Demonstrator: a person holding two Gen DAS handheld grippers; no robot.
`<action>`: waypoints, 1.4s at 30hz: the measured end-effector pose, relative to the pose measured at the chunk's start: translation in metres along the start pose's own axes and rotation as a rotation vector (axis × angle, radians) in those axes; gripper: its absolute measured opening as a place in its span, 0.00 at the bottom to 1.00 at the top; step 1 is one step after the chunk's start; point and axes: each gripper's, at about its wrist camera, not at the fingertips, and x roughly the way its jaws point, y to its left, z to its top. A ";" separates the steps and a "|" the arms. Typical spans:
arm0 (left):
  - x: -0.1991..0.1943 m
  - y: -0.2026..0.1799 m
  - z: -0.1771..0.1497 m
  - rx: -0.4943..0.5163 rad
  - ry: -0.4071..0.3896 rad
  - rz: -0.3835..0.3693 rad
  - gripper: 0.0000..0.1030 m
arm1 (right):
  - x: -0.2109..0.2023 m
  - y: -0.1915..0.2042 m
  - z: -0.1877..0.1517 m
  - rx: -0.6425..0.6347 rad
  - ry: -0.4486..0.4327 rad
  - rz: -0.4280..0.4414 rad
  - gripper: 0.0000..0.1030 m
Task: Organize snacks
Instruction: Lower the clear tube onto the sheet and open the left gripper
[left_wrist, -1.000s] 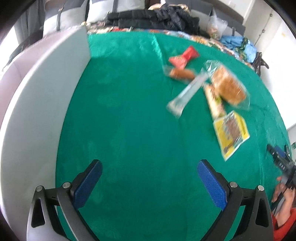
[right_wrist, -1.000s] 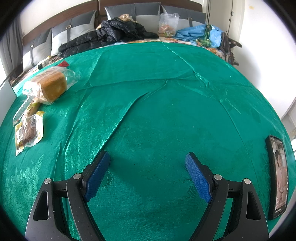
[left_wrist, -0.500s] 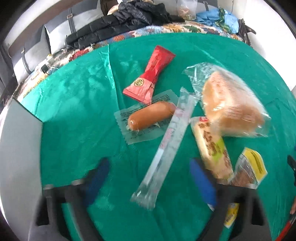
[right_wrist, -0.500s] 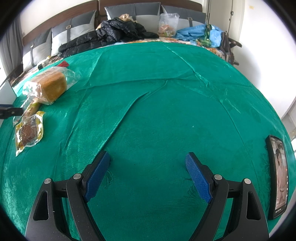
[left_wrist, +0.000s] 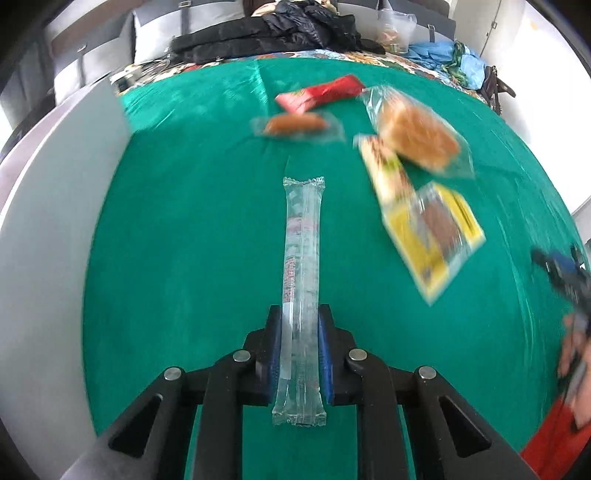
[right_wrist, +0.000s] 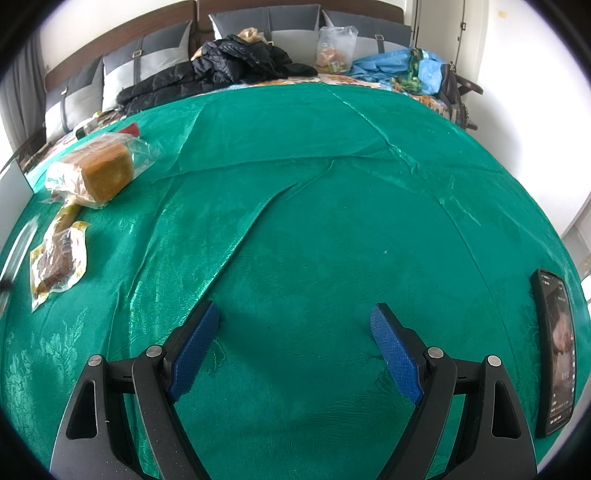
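My left gripper (left_wrist: 300, 314) is shut on a long clear stick packet (left_wrist: 301, 258), which sticks out forward above the green cloth. Ahead lie a sausage in clear wrap (left_wrist: 295, 124), a red packet (left_wrist: 321, 93), a bagged bread loaf (left_wrist: 415, 134), a pale bar (left_wrist: 384, 170) and a yellow packet (left_wrist: 439, 232). My right gripper (right_wrist: 295, 325) is open and empty over bare cloth. In the right wrist view the bread (right_wrist: 99, 171) and the yellow packet (right_wrist: 55, 262) lie at far left.
A white bin wall (left_wrist: 48, 221) runs along the left side of the cloth. A phone (right_wrist: 556, 343) lies at the right edge. Black jacket (right_wrist: 221, 70), bags and cushions sit behind the cloth.
My left gripper moved in to the snacks, closed on the clear stick packet and lifted it back. The right gripper has not moved.
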 end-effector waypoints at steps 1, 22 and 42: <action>-0.005 0.002 -0.012 -0.005 -0.003 0.013 0.19 | 0.000 0.000 0.000 0.000 0.000 0.000 0.84; 0.017 0.035 -0.018 -0.058 -0.168 0.111 1.00 | 0.000 0.000 0.000 0.000 0.000 0.002 0.84; 0.016 0.036 -0.019 -0.061 -0.173 0.114 1.00 | 0.000 0.001 0.000 -0.001 0.000 0.005 0.84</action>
